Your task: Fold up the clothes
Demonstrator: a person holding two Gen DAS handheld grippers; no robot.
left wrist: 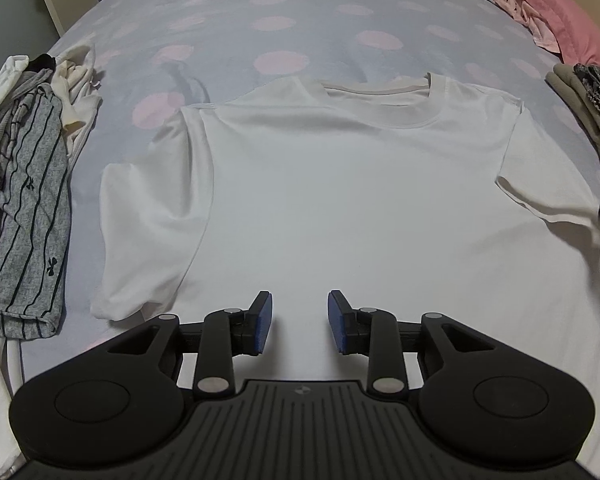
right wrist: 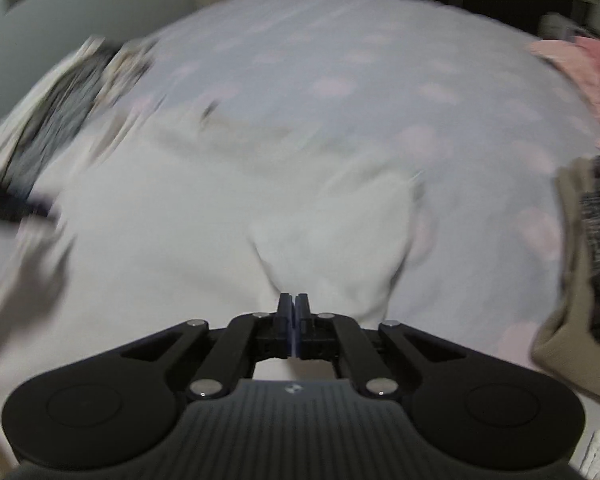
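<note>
On the bed (left wrist: 300,20), with its grey cover and pink dots, your white T-shirt (left wrist: 340,200) lies spread flat, collar at the far side, body smooth. Its sleeve on the left of the left wrist view lies creased and partly turned in against the body; the other sleeve looks lifted at its tip. Your left gripper (left wrist: 300,322) hovers over the shirt's near part with its blue pads apart and nothing between them. Your right gripper (right wrist: 294,312) has its pads pressed together, apparently pinching white cloth by the sleeve, though that view is badly blurred. A pile of loose garments (left wrist: 28,200) lies beside the shirt on one side, and what looks like a folded stack (left wrist: 588,120) on the other. Judging by this, 1 shirt is laid out with its folds yet to make, and the loose pile remains.
</note>
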